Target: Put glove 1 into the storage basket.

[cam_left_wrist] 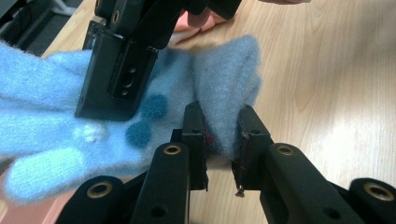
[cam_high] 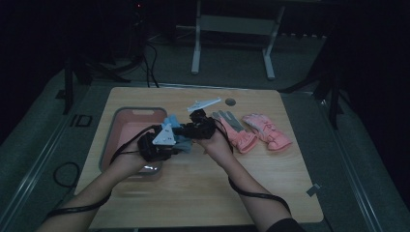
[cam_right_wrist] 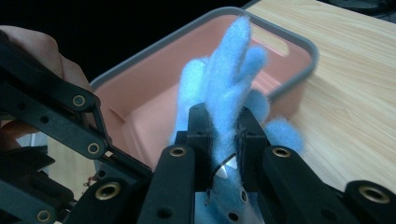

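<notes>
Dim room, dark floor, a pale metal frame standing at the back; wooden table (cam_high: 203, 188) under my two grippers.

Item one: blue fleece glove (cam_left_wrist: 51, 126), with darker blue dots on the palm. I hold it in the air between both grippers, over the table's left half and beside the basin. In the left gripper view its fingers spread out to the left of my jaws, and a pinched ridge of the fabric rises between them.

Item two: left gripper (cam_left_wrist: 223, 140). Jaws clenched on that folded ridge of the glove, fleece pressed flat between both pads. In the high view it sits at the near right corner of the basin.

Item three: right gripper (cam_right_wrist: 219, 135). Jaws clamped on the glove lower down, so the glove's fingers stand up straight above my fingertips. In the left gripper view this gripper lies across the glove, just beyond and left of my left jaws. The two grippers are close together.

Item four: pink basin (cam_right_wrist: 140, 100) with a grey rim, beyond and to the left of my right fingertips; part of its inside shows behind the raised glove.

Item five: pink gloves (cam_high: 256, 133), a pair, lying flat on the table to the right of both grippers, well clear of the fingers.
</notes>
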The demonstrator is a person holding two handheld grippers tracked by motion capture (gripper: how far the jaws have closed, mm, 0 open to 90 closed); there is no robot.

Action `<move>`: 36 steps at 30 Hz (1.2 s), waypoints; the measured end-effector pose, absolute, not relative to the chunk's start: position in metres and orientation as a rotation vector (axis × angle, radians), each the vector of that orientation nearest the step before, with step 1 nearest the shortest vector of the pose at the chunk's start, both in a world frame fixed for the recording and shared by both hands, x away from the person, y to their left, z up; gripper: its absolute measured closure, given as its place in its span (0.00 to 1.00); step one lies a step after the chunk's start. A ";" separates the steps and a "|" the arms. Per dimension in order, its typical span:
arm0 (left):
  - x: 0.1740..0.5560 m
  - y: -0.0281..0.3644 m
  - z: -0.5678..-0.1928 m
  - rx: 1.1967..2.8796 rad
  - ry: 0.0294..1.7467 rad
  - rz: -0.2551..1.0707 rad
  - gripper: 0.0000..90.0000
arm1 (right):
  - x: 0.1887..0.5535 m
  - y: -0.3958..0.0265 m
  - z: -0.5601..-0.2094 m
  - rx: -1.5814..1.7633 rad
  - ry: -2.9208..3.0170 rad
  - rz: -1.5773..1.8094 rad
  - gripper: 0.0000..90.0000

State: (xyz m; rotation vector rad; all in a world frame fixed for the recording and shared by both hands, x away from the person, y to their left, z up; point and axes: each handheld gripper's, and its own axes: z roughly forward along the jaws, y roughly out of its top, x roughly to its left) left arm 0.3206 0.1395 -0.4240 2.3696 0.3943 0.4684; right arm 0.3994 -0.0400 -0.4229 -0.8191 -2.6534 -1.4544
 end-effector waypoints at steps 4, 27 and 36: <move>0.321 0.153 -0.424 2.375 0.420 0.474 0.86 | 0.402 -0.024 -0.424 -0.799 -2.653 -1.448 0.89; 0.326 0.229 -0.463 2.461 0.588 0.412 0.86 | 0.418 0.076 -0.463 -0.708 -2.653 -1.314 0.89; 0.346 0.234 -0.481 2.533 0.596 0.352 0.86 | 0.427 0.087 -0.480 -0.756 -2.678 -1.230 0.88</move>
